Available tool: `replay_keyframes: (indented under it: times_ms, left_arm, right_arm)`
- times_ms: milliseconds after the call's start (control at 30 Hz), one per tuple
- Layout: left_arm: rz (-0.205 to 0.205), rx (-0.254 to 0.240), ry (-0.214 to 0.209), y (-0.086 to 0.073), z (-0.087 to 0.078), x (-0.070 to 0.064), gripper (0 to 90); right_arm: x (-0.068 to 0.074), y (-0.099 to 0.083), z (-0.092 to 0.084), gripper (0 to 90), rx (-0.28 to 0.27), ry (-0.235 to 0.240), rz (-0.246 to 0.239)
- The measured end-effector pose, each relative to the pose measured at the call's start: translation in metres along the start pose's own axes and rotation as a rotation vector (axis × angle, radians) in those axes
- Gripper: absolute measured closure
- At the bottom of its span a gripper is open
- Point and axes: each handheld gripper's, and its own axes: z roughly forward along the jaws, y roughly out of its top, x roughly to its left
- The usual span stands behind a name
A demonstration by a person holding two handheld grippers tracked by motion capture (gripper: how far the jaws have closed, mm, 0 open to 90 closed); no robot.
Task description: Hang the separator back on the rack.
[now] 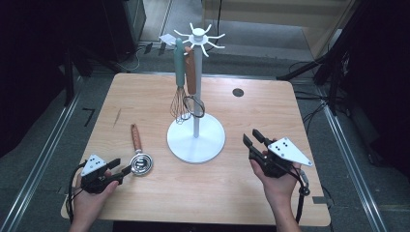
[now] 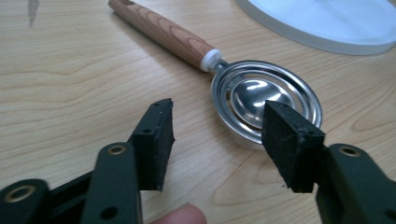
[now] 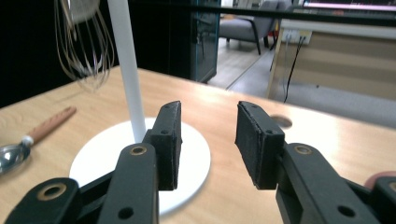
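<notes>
A metal egg separator [image 1: 141, 164] with a wooden handle [image 1: 136, 137] lies flat on the table left of a white utensil stand [image 1: 196, 140]. My left gripper [image 1: 124, 169] rests at its round head, jaws open. In the left gripper view the head [image 2: 247, 95] lies just beyond and partly behind the right-hand pad [image 2: 289, 140], and the gripper [image 2: 217, 126] does not press on it. My right gripper [image 1: 251, 137] is held right of the stand, open and empty [image 3: 208, 126]. A teal-handled whisk [image 1: 180, 104] and a wood-handled utensil [image 1: 191, 72] hang from the stand's hooks.
The stand's pole [image 3: 123, 70] and round base [image 3: 187, 158] sit close ahead of the right gripper, with the whisk [image 3: 86, 46] hanging beyond. A round cable hole [image 1: 238, 92] is at the table's back right. Bare wood lies along the front edge between the hands.
</notes>
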Motion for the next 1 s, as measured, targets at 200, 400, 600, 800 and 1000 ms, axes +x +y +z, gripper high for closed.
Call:
replay_keyframes:
  times_ms: [200,400,600,800,1000]
  left_arm:
    - [-0.002,0.004,-0.021,0.004,0.005,-0.003,53.1]
    - [-0.019,0.032,-0.045,0.009,0.01,-0.004,60.3]
    - [-0.034,0.066,-0.042,0.011,0.017,-0.006,64.1]
    - [-0.048,0.09,-0.044,0.014,0.02,-0.01,67.8]
    - [-0.042,0.102,-0.049,0.013,0.02,-0.014,69.6]
  right_arm:
    - [-0.001,-0.023,-0.004,62.6,0.044,-0.014,-0.001]
    - [-0.003,-0.039,-0.015,62.3,0.069,-0.022,0.02]
    - [0.001,-0.06,-0.024,62.0,0.121,-0.018,0.03]
    - [0.004,-0.07,-0.028,61.8,0.138,-0.013,0.049]
    - [0.011,-0.074,-0.022,61.8,0.153,0.011,0.05]
